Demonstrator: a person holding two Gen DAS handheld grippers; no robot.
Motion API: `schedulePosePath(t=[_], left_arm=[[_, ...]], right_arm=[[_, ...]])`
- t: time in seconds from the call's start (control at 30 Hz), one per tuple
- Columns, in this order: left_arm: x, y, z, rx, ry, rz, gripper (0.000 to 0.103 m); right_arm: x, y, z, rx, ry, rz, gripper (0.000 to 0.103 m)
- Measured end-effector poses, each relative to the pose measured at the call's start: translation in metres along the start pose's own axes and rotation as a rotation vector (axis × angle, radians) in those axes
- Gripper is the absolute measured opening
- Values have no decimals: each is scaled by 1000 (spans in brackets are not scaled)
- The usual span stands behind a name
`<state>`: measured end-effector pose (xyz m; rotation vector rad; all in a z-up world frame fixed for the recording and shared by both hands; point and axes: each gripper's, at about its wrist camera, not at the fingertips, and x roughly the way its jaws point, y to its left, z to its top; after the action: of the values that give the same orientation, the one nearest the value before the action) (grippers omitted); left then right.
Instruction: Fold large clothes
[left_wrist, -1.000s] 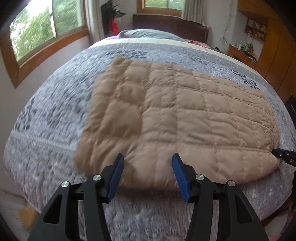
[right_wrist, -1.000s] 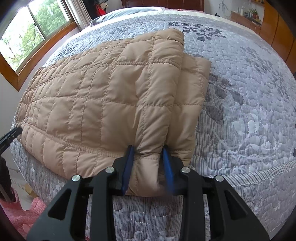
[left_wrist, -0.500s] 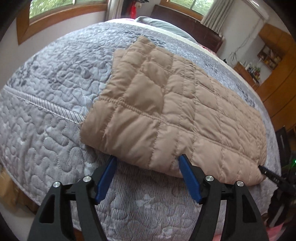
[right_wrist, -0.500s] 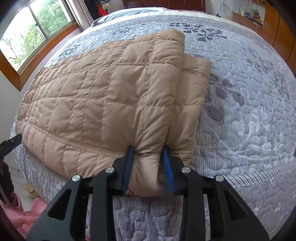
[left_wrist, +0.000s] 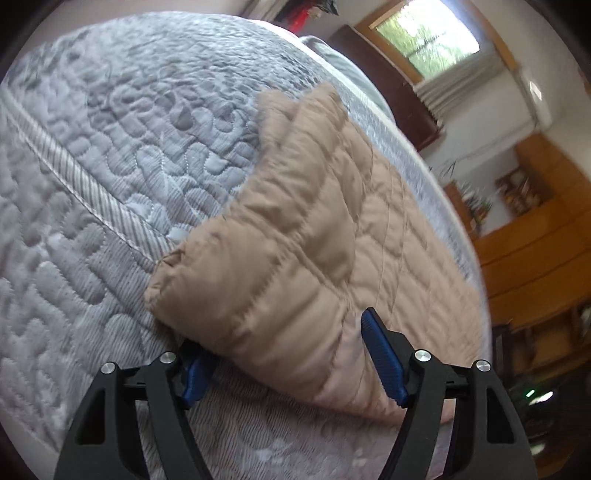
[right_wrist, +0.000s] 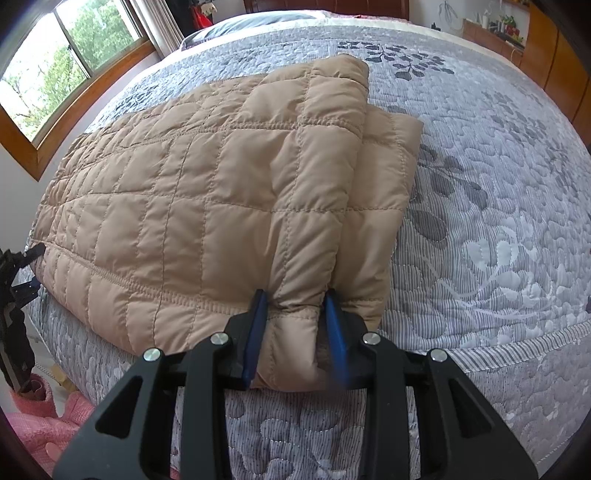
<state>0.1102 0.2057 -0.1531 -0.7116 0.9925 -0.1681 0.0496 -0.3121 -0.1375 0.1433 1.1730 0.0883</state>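
Observation:
A tan quilted puffer jacket (right_wrist: 207, 192) lies folded into a long band across the grey patterned bed (right_wrist: 498, 206). My right gripper (right_wrist: 295, 325) is shut on the jacket's near right corner at the bed's front edge. In the left wrist view the jacket (left_wrist: 314, 251) fills the middle. My left gripper (left_wrist: 291, 354) is open, its blue pads astride the jacket's near left corner: the left finger (left_wrist: 194, 373) is tucked under the edge and the right finger (left_wrist: 382, 358) lies on top. The left gripper also shows at the far left of the right wrist view (right_wrist: 18, 280).
The bed's front edge (right_wrist: 498, 343) drops off just below the jacket. Pink cloth (right_wrist: 55, 421) lies on the floor at lower left. A window (right_wrist: 62, 62) is on the left wall. Wooden cabinets (left_wrist: 535, 251) stand to the right. A pillow and headboard (right_wrist: 325, 5) are at the far end.
My left gripper has moved in and tilted, its open fingers now straddling the jacket's left corner. My right gripper has stayed shut on the right corner.

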Motion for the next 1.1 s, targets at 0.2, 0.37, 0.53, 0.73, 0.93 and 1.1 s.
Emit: schedulePosePath(t=[0.2,0.37,0.53,0.73,0.93,1.1], left_arm=[[2,14,3,-71,-45,-45,41],[2,4,-3,-37,-87,-22,19],[-18,-40,-11,149,-202,56,15],[-31,-77,-11,275,-263,69,14],[-37,-113,-18,374,-292,63,14],[-40,-148,-28,482,-300,30,14]], right_arm=[[1,0,0,2,2,3,32],[1,-2,-1,11,-1,15,33],[0,-5,-1,27,0,38,33],[0,-7,-2,33,-5,50,32],[0,-12,-3,43,-9,77,32],[-1,-14,-4,41,-17,89,32]])
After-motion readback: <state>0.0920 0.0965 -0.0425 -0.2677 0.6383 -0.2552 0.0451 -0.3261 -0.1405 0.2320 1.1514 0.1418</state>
